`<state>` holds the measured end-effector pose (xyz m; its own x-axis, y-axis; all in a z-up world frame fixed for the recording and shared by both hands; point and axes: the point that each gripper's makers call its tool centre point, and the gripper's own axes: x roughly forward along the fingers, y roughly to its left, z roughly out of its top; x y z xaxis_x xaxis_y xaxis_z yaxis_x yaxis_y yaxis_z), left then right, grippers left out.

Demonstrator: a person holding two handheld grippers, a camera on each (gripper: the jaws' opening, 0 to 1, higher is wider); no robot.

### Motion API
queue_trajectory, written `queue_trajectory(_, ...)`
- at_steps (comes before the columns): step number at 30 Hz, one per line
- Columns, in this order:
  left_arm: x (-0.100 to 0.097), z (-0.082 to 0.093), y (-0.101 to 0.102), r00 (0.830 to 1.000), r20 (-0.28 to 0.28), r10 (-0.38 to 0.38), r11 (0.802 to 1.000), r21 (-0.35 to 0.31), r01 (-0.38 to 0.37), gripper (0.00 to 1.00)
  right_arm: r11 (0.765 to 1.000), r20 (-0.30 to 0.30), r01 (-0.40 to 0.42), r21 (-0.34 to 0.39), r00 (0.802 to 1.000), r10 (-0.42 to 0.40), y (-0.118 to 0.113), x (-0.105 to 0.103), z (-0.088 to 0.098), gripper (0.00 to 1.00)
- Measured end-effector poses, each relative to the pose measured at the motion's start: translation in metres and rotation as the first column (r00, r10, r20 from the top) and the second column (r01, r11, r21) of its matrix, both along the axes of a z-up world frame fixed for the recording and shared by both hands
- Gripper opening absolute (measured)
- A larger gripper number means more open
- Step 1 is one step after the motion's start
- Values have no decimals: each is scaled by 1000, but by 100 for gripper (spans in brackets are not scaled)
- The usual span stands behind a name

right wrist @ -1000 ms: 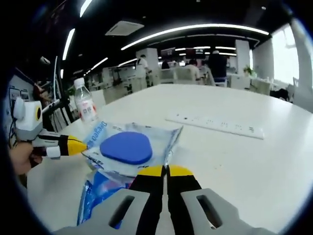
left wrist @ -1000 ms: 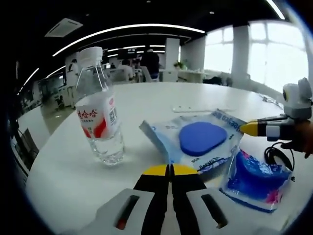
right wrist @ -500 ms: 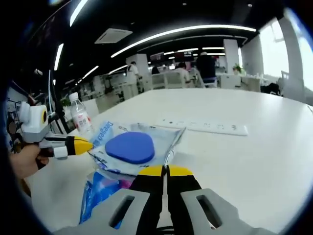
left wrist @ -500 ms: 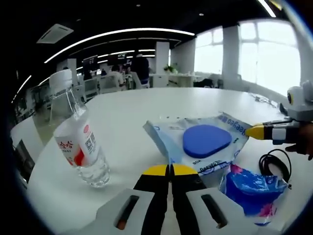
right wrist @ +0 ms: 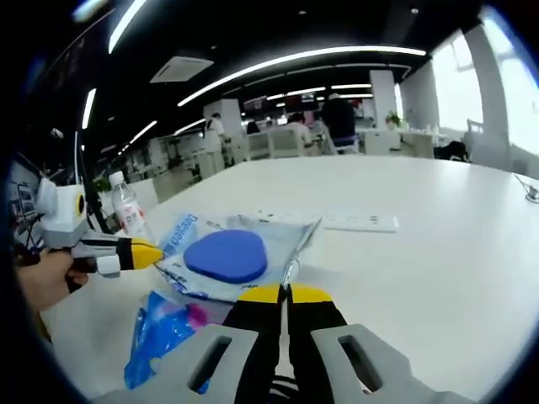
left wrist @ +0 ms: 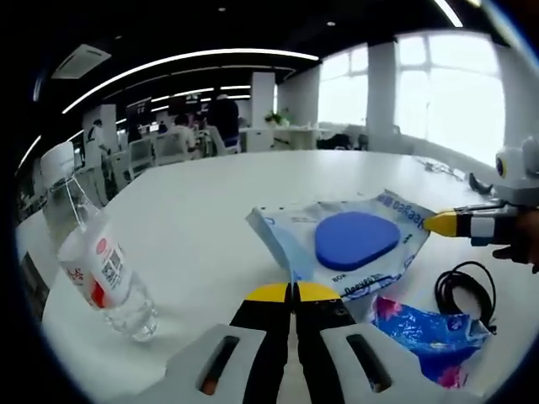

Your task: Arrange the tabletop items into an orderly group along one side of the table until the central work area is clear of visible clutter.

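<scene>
Clear pouch (left wrist: 349, 248) with blue pad inside, corners pinched by both closed grippers: left gripper (left wrist: 293, 292), right gripper (right wrist: 281, 294). Blue packet (left wrist: 425, 335) beside it; bottle (left wrist: 99, 269) tilted.

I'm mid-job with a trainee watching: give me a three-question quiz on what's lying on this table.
1. True or false: in the right gripper view, the long white power strip lies beyond the clear packet with a blue pad.
2. What lies next to the crinkled blue plastic bag in the left gripper view? A) a coiled black cable B) a pair of scissors C) a mug
3. Fill in: the clear plastic water bottle has a ___ cap.

Key: 1 true; 2 A; 3 white.
</scene>
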<state>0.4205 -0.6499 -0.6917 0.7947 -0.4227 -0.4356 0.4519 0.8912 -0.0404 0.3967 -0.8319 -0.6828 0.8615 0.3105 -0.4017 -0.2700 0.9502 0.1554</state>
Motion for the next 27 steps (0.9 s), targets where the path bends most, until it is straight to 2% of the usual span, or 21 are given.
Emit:
queue_trajectory(5,3,-9,-5,1000,-20,-3,1000,-3,3,0,1000,-6,12,-3,1000,-12,-4,0,-4,0)
queue_trajectory(16,9,-29,-7,998,-67,-13,1000,-16,12,0,999,-39,35,14,999,-34,-7,-1,-27,0)
queue_trajectory(22,-1,-36,-7,996,-89,-12,1000,-10,11,0,999,-75,37,25,997,-35,-5,-14,-39,0)
queue_trajectory(27,-6,-36,-7,996,-91,-11,1000,-14,10,0,999,-81,35,27,996,-33,-6,-18,-39,0)
